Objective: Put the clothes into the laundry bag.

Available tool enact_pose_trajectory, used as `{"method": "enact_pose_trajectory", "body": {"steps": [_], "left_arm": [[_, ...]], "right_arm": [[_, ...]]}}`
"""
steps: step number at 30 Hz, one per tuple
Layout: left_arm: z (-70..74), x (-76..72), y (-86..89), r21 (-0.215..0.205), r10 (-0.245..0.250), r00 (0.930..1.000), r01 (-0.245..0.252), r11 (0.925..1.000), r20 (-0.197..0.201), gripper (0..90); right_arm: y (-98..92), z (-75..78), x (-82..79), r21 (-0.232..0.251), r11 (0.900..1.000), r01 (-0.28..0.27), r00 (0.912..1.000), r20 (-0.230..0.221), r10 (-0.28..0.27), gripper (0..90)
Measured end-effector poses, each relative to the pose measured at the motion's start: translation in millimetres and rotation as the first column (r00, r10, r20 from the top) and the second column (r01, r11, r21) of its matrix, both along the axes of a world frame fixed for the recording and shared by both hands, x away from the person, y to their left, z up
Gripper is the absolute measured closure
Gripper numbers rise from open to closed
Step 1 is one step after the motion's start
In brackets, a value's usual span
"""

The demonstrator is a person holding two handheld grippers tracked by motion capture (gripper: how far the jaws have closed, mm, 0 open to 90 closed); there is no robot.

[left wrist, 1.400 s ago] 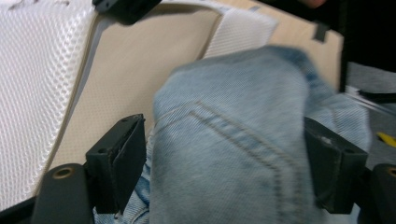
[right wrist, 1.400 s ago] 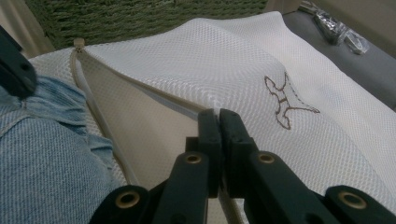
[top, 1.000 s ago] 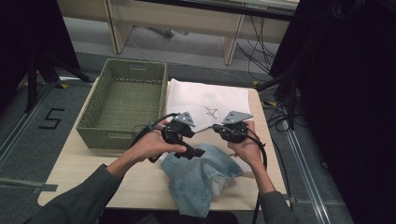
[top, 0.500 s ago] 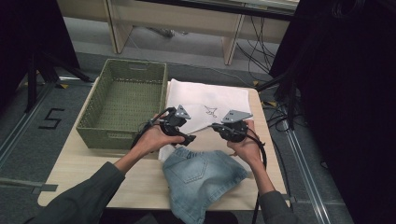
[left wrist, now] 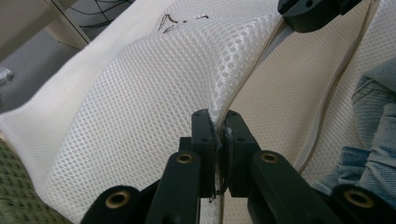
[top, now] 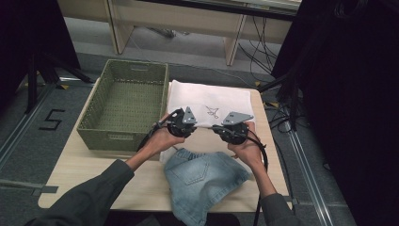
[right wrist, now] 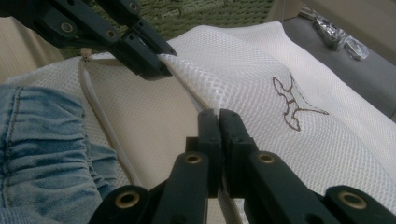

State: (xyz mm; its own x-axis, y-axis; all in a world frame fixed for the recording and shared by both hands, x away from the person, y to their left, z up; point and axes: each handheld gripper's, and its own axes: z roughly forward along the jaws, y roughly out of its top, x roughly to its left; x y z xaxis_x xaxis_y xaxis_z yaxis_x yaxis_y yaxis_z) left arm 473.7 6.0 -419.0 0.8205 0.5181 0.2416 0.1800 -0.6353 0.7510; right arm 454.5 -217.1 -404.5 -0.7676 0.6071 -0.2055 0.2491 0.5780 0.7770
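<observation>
Grippers, left (left wrist: 218,122) and right (right wrist: 219,116), both clamped on mesh bag (top: 209,101) mouth edge; left's jaws just closed; denim (top: 202,176) beside bag, not inserted yet.

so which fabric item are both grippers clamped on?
The white mesh laundry bag, pinched at its opening edge by both; the denim garment lies loose nearer the person.

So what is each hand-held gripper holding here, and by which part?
Both pinch the white mesh bag by its upper opening edge: left hand-held gripper, right hand-held gripper.
</observation>
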Motion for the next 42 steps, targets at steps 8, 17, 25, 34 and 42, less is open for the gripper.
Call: {"method": "enact_pose_trajectory", "body": {"steps": [8,17,25,34,42], "left_arm": [[-1.2,-2.9,-5.3,0.003,-0.008,0.9998,0.008,1.0000,0.016,83.0],[4.1,0.0,0.9,-0.016,-0.009,0.9999,0.009,0.9998,-0.006,85.3],[11.0,3.0,4.5,-0.042,-0.010,0.9999,0.010,0.9991,-0.012,85.1],[8.3,2.5,3.0,-0.025,-0.020,0.9991,0.019,0.9995,-0.036,85.0],[7.9,-0.5,2.0,-0.011,-0.042,0.9984,0.041,0.9991,-0.037,85.1]], "right_arm": [[1.0,2.6,-1.9,-0.006,1.000,-0.002,1.0000,0.008,0.002,88.6],[2.5,21.1,-43.0,0.106,0.994,-0.025,0.9902,-0.134,0.039,46.3],[0.8,14.8,-84.9,0.128,0.983,-0.134,0.9605,-0.227,0.161,37.3],[48.1,-20.9,-83.6,-0.016,0.969,-0.247,0.9408,-0.243,0.236,34.8],[49.8,-37.6,-72.8,-0.071,0.957,-0.282,0.9258,-0.282,0.252,76.5]]}}
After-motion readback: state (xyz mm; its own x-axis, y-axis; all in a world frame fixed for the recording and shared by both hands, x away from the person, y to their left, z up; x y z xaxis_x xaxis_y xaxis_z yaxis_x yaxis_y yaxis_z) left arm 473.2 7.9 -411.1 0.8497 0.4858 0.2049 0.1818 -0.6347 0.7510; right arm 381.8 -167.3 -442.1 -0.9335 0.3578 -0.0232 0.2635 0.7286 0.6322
